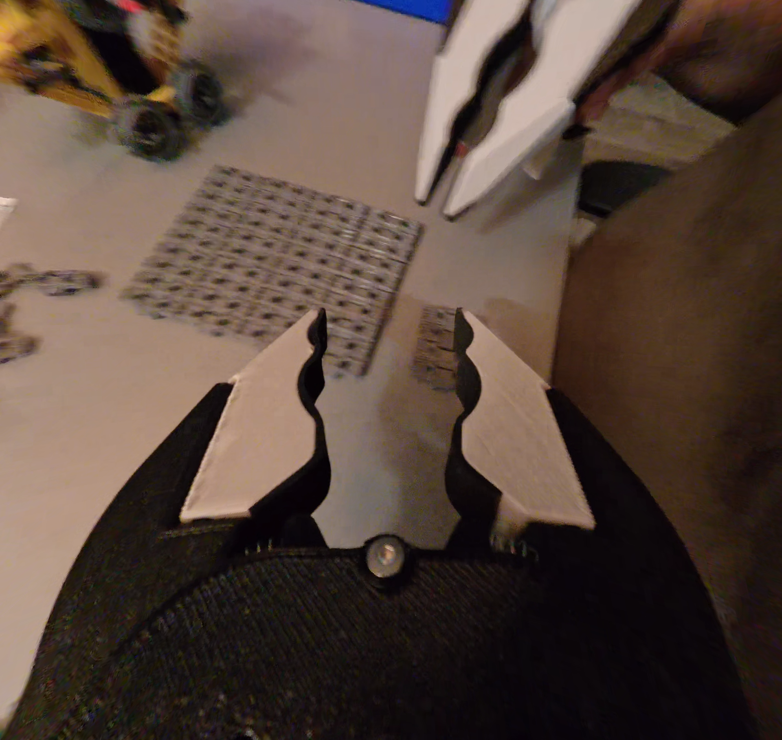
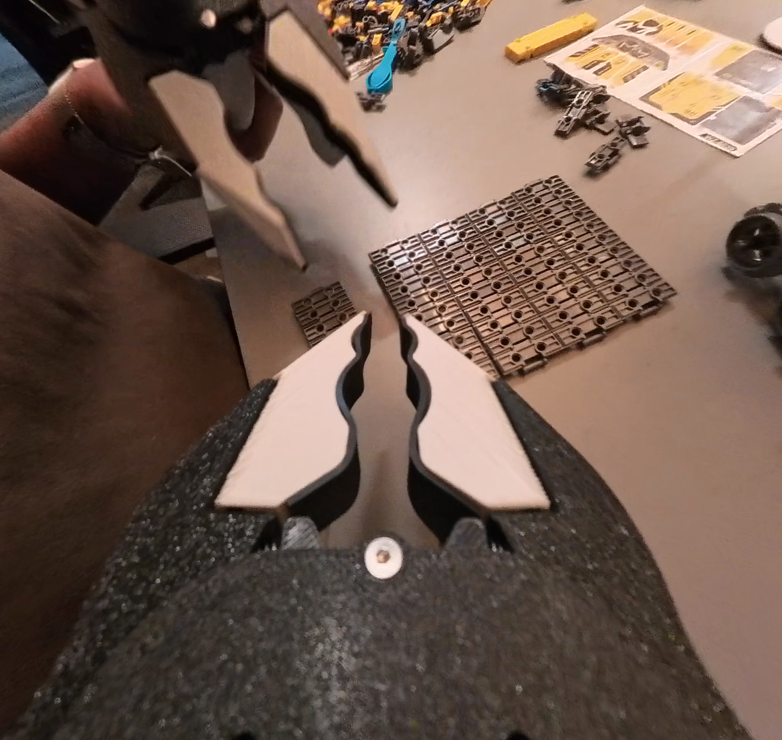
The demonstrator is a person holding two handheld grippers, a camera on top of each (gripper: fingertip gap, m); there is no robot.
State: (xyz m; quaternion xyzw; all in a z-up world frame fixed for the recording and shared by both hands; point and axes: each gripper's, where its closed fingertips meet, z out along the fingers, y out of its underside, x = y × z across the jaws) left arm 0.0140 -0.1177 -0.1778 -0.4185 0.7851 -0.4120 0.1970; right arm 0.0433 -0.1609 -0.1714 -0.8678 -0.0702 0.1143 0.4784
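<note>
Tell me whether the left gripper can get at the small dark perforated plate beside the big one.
Probably yes. The left gripper hangs open just above the small dark perforated plastic plate, and nothing lies between them; the right gripper is off to the far side.

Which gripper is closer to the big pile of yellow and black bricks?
Left. The left gripper hangs partway toward the brick pile; the right gripper sits farther back, by the small grey plate.
</note>
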